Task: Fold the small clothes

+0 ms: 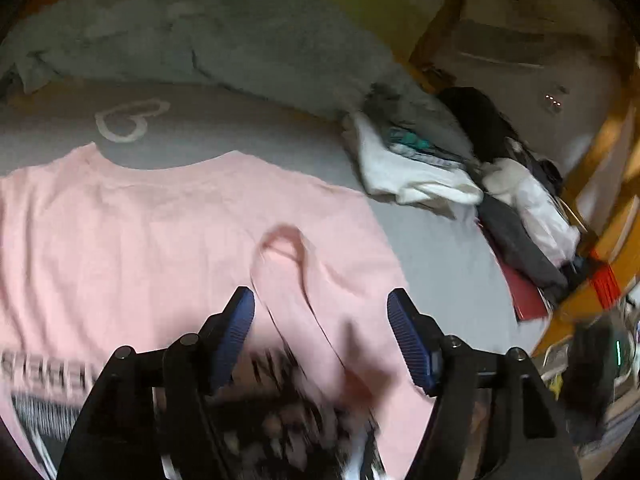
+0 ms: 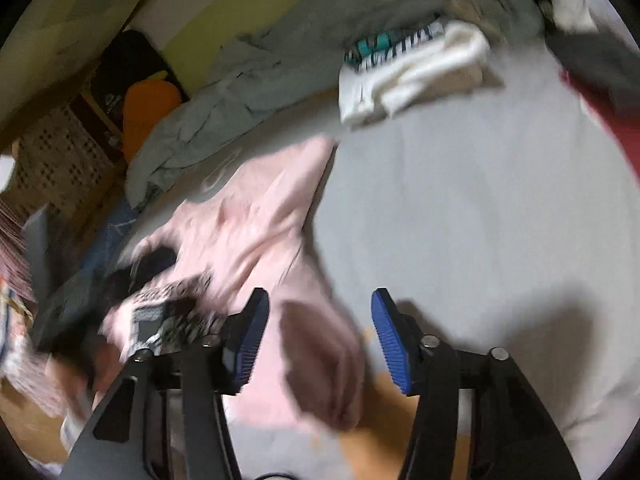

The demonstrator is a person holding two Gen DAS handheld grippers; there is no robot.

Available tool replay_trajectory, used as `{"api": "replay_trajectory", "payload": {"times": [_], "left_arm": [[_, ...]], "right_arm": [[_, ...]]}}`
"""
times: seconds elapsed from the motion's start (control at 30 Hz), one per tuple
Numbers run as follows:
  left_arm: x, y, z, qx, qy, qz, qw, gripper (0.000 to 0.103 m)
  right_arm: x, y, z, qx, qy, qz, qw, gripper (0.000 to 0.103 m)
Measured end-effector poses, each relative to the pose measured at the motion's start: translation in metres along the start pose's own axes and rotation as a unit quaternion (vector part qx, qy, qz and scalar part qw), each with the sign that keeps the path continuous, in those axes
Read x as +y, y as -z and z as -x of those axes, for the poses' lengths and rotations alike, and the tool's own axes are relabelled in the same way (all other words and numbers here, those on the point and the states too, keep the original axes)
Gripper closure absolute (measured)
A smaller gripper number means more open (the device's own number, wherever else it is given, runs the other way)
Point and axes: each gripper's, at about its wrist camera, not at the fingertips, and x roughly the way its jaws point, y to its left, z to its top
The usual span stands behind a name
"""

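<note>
Both grippers hover low over the pink shirt (image 1: 140,240) on the bed (image 2: 460,200), left gripper (image 1: 320,336) and right gripper (image 2: 318,336) fingers spread wide, gripping nothing.

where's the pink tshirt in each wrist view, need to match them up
Left wrist: pink t-shirt fills the left and centre, spread on the grey sheet.
Right wrist: it lies left of centre, bunched, running down between the fingers.
Shared landmark: the white folded clothes, beyond the shirt.

Dim rm: grey bed sheet (image 1: 432,248) w/ wooden frame (image 1: 600,148), yellow wall (image 2: 224,4).
</note>
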Motion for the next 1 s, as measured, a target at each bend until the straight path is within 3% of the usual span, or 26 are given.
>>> {"api": "replay_trajectory", "payload": {"times": [0.03, 0.1, 0.13, 0.17, 0.2, 0.23, 0.33, 0.47, 0.53, 0.6, 0.63, 0.7, 0.77, 0.87, 0.97, 1.0], "left_arm": [[0.006, -0.010, -0.010, 0.012, 0.016, 0.013, 0.9997, 0.038], [0.018, -0.022, -0.026, 0.032, 0.064, 0.049, 0.9962, 0.053], [0.023, -0.026, -0.037, 0.043, 0.082, 0.061, 0.9938, 0.070], [0.026, -0.030, -0.049, 0.056, 0.068, 0.063, 0.9941, 0.079], [0.026, -0.031, -0.055, 0.062, 0.035, 0.056, 0.9959, 0.079], [0.026, -0.031, -0.058, 0.059, 0.009, 0.046, 0.9972, 0.082], [0.021, -0.026, -0.048, 0.027, -0.027, 0.009, 0.9992, 0.102], [0.016, -0.024, -0.017, -0.030, -0.057, -0.041, 0.9971, 0.102], [0.020, -0.028, -0.011, -0.031, -0.059, -0.056, 0.9962, 0.102], [0.028, -0.033, -0.011, -0.023, -0.048, -0.040, 0.9978, 0.101], [0.033, -0.034, -0.011, -0.020, -0.036, -0.029, 0.9987, 0.099], [0.042, -0.036, -0.015, -0.009, -0.026, -0.007, 0.9996, 0.093], [0.049, -0.035, -0.022, 0.001, -0.018, 0.013, 0.9998, 0.085], [0.053, -0.032, -0.032, 0.013, -0.019, 0.020, 0.9995, 0.083], [0.053, -0.029, -0.043, 0.022, -0.029, 0.011, 0.9993, 0.083], [0.052, -0.028, -0.046, 0.025, -0.036, 0.003, 0.9991, 0.083]], "right_arm": [[0.002, 0.009, 0.001, 0.003, -0.007, -0.003, 1.000, 0.056], [0.014, 0.026, -0.003, 0.014, -0.009, 0.017, 1.000, 0.083], [0.022, 0.032, -0.009, 0.025, -0.003, 0.036, 0.999, 0.090], [0.028, 0.038, -0.013, 0.032, 0.005, 0.050, 0.998, 0.092], [0.033, 0.043, -0.016, 0.034, 0.014, 0.057, 0.998, 0.093], [0.037, 0.048, -0.018, 0.036, 0.018, 0.061, 0.997, 0.093], [0.041, 0.056, -0.022, 0.052, 0.016, 0.071, 0.996, 0.093], [0.044, 0.057, -0.014, 0.068, 0.006, 0.092, 0.993, 0.092], [0.046, 0.046, -0.005, 0.076, -0.028, 0.101, 0.992, 0.092], [0.048, 0.023, 0.001, 0.062, -0.051, 0.102, 0.992, 0.088], [0.043, -0.001, 0.004, 0.040, -0.059, 0.095, 0.993, 0.082], [0.037, -0.034, -0.001, 0.011, -0.050, 0.075, 0.996, 0.030], [0.031, -0.073, -0.018, -0.009, -0.023, 0.066, 0.998, 0.030], [0.025, -0.120, -0.064, 0.015, -0.021, 0.051, 0.998, 0.033], [0.013, -0.150, -0.126, 0.057, -0.001, 0.034, 0.998, 0.046], [0.007, -0.155, -0.145, 0.079, -0.002, 0.024, 0.997, 0.058]]}}
